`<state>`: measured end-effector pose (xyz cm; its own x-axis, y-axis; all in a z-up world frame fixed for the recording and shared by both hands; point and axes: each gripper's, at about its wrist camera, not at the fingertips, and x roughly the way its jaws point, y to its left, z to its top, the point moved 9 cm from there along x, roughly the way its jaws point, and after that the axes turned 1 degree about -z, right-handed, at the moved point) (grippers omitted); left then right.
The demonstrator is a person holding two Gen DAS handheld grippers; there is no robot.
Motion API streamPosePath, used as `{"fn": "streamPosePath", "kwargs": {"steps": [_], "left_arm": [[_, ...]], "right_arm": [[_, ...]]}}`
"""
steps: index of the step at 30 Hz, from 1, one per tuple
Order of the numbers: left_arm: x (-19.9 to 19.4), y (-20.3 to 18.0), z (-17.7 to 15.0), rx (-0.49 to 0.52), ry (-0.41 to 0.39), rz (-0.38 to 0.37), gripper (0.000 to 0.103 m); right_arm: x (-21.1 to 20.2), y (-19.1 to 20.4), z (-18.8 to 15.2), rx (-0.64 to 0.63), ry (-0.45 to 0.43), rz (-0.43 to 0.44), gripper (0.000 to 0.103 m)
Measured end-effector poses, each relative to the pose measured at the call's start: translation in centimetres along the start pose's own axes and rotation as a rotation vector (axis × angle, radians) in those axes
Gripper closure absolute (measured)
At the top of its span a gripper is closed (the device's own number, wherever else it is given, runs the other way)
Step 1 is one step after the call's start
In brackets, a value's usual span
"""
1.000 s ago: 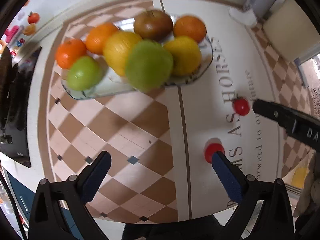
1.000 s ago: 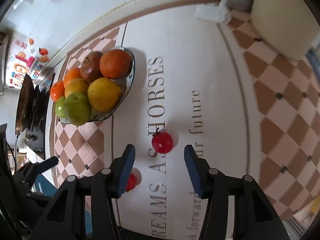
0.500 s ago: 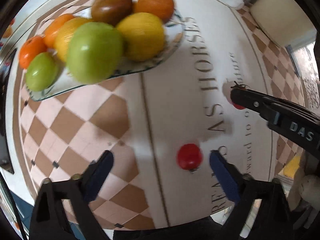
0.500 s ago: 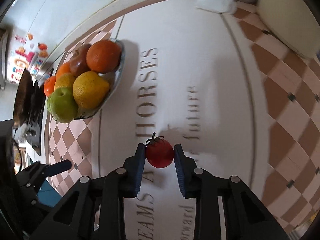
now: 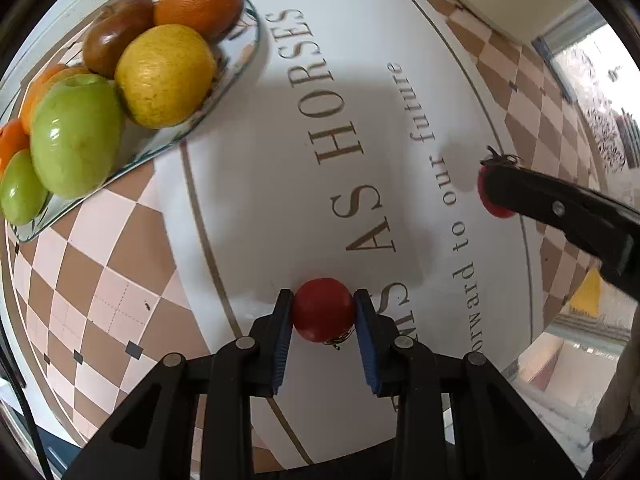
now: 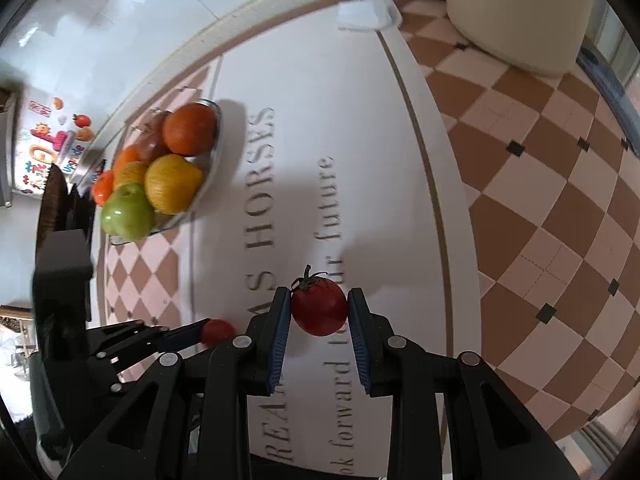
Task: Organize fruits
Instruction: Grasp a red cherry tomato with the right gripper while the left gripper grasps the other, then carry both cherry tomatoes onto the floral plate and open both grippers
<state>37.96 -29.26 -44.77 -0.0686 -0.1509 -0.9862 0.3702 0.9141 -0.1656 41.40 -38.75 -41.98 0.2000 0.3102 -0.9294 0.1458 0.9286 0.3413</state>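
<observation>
Left gripper (image 5: 324, 320) is clamping a small round red tomato (image 5: 323, 309) between its blue pads, having just been closing on it; the stem end is facing the camera. Right gripper (image 6: 318, 314) is pinching a second small red tomato with a green stem (image 6: 319, 306) in the same way.

Glass fruit dish (image 5: 240, 46) is sitting at 10 o'clock in the left view, already heaped with a yellow citrus fruit (image 5: 166, 76), a large green apple (image 5: 76, 134), an orange (image 5: 198, 2) and a brown-red apple (image 5: 116, 32).

Risks, as judged:
- Both tomatoes are smooth, round and soft; a tight squeeze is likely bruising or splitting skin, a loose one is letting them roll out during transport.
- Dish is crowded; a tomato set on the pile is probably rolling off onto the printed checkered tablecloth (image 6: 520, 184) or nudging the green apple at the rim.
- Both tools are heading to one dish; they could be colliding.
</observation>
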Motion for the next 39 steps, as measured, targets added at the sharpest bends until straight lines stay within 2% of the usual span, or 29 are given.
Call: {"fn": "streamPosePath", "kwargs": {"steps": [3, 7, 11, 16, 19, 24, 27, 32, 39], "left_arm": [[-1.9, 1.7, 0.3, -0.041, -0.034, -0.021, 0.076], [-7.1, 6.3, 0.1, -0.137, -0.109, -0.061, 0.076], [-11.7, 12.1, 0.4, -0.246, -0.18, -0.097, 0.076], [-14.4, 18.6, 0.5, -0.357, -0.239, -0.145, 0.076], [-14.1, 21.6, 0.9, -0.439, -0.236, -0.216, 0.076], [-10.9, 24.9, 1.7, -0.627, -0.178, -0.43, 0.076], [-9.3, 26.0, 1.9, -0.706, -0.137, -0.525, 0.076], [-8.9, 28.4, 2.7, -0.743, -0.138, -0.56, 0.076], [-8.5, 31.0, 4.6, -0.76, -0.137, -0.563, 0.076]], "right_arm": [[-1.5, 1.6, 0.2, -0.023, -0.027, 0.021, 0.072], [-3.0, 5.0, 0.6, -0.067, -0.055, 0.065, 0.072], [-2.9, 10.2, 0.7, -0.109, -0.045, 0.135, 0.072], [-1.2, 17.3, 0.6, -0.171, -0.023, 0.179, 0.072], [1.2, 20.8, 0.8, -0.157, -0.011, 0.198, 0.072], [5.2, 24.0, 1.7, -0.124, 0.001, 0.195, 0.072], [7.0, 24.8, 2.1, -0.11, 0.008, 0.176, 0.072], [8.7, 25.0, 3.0, -0.073, 0.006, 0.151, 0.072], [10.3, 26.2, 3.4, -0.078, 0.009, 0.122, 0.072]]}}
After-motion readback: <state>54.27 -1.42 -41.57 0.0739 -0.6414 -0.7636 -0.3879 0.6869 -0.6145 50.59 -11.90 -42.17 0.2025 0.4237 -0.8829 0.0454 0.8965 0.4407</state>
